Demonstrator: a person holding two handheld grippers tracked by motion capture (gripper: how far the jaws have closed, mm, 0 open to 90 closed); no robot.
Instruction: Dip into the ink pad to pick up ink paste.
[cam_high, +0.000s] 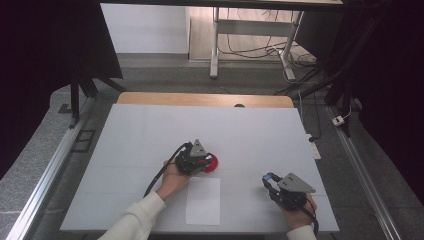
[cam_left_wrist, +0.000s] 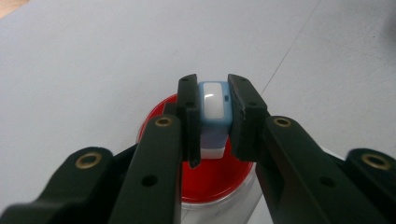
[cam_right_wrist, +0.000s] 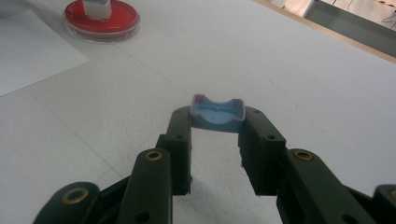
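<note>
We have the left hand-held gripper (cam_left_wrist: 214, 116) clenched on a small blue-and-white stamp (cam_left_wrist: 214, 109), held upright over the red ink pad (cam_left_wrist: 212, 179), a round dish in a clear rim. The stamp's lower white end looks to be resting on the red surface; we cannot tell how hard it presses. The right hand-held gripper (cam_right_wrist: 217, 122) is clenched on the stamp's blue cap (cam_right_wrist: 217, 113), held just above the desk (cam_right_wrist: 327, 93), well apart from the pad.

Step in hand, as we judge it: inking the stamp. To do it well, we should keep the stamp vertical so the face wets evenly, press straight down without twisting, and lift straight up so the dish does not drag or tip. The white sheet of paper (cam_high: 203, 200) lies just beside the pad, toward the person, likely the next target.

View notes: the high view gives the layout of pad, paper and both hands, but the left gripper hides the stamp there. The left gripper view shows the grip itself. The right gripper view shows the hollow of the cap and, farther off, the ink pad (cam_right_wrist: 102, 21) with the stamp standing on it.
</note>
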